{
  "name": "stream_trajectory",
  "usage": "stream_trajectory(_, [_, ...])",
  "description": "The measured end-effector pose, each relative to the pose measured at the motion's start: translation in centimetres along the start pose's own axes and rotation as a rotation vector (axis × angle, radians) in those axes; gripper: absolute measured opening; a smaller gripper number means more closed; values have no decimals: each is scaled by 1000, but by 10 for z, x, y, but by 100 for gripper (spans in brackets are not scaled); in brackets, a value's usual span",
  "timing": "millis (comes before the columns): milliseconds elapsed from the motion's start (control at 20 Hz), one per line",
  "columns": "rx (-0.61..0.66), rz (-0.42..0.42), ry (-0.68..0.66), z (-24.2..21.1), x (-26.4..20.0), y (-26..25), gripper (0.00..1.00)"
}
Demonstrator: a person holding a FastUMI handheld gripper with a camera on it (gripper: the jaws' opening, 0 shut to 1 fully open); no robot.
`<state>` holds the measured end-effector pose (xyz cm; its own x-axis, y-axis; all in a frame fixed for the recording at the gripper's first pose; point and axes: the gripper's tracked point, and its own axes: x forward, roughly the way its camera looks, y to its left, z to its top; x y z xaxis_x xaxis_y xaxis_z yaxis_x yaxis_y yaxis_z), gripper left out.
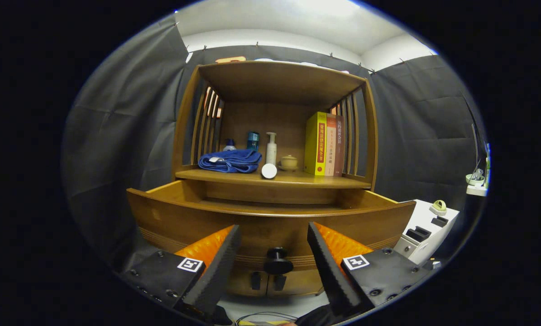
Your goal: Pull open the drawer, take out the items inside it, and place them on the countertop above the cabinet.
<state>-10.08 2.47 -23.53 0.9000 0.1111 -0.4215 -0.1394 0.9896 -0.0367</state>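
My gripper is released, its 2 fingers spread with the drawer's dark knob sitting in the gap between them, touched by neither. The drawer stands pulled out from the wooden cabinet; I cannot see into it. On the countertop beyond: a folded blue towel, a white pump bottle, a small lidded pot and 3 upright books.
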Motion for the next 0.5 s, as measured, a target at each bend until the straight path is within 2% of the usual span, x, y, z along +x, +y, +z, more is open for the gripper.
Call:
stream_trajectory(300, [2, -19, 45, -18, 15, -2, 96])
stream_trajectory(500, [27, 4, 53, -21, 18, 5, 96])
